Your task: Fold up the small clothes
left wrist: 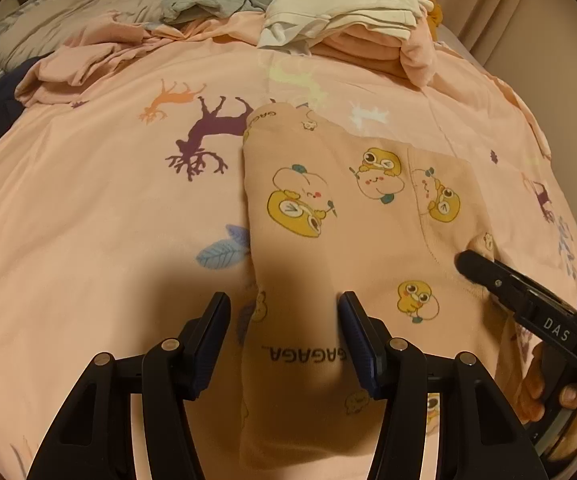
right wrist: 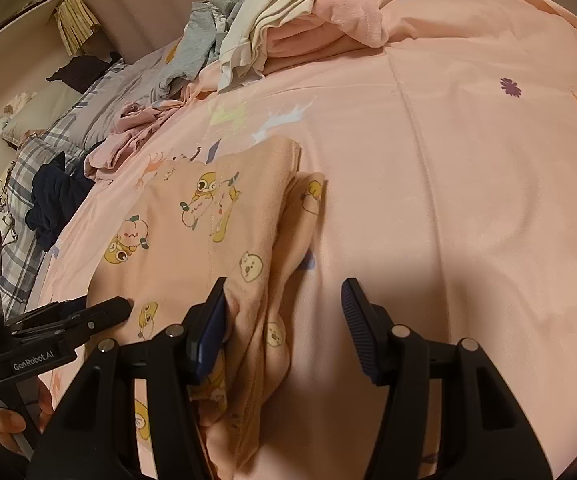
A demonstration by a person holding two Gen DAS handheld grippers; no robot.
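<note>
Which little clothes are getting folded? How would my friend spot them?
Look at the big pink bedspread with deer shapes. In its middle, in front of both tools, lies a peach garment. Unlike the plain pile of clothes at the far edge, it has yellow cartoon frogs and "GAGAGA" lettering.

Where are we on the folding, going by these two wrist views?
Done: a folded stack of white and pink clothes sits at the far side of the bed. In hand: the peach cartoon-print garment lies flat and partly folded, right edge bunched; the left gripper and right gripper are both open over it. Left: that fold, plus the crumpled pink, grey and navy clothes.
</note>
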